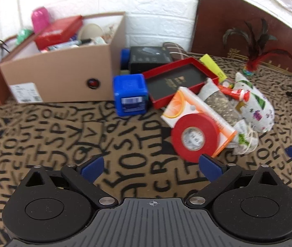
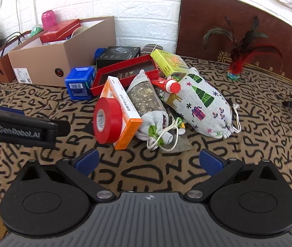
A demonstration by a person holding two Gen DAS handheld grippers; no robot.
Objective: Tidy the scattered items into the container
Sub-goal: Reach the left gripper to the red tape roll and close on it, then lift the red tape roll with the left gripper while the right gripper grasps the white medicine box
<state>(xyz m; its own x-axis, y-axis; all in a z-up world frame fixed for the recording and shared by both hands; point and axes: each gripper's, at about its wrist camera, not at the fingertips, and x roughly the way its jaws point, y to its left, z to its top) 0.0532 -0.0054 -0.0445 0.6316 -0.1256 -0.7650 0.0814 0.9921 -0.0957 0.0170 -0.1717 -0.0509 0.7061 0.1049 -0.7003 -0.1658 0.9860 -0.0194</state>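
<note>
Left wrist: left gripper (image 1: 152,165) fingers spread wide, empty.

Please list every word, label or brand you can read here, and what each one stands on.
"GenRobot.AI": on the side of the left tongs.
Letters on the patterned tablecloth: scattered capitals, no clear words.
Unreadable, too small or blurred: the cardboard box sticker, blue cube barcode, orange box print, red tape roll core.

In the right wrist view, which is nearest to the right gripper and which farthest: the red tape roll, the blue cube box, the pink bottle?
From the right gripper:
1. Red tape roll, just ahead, slightly left, leaning on the orange box.
2. Blue cube box, farther back left, beside the cardboard box.
3. Pink bottle, far left, by the wall.
</note>
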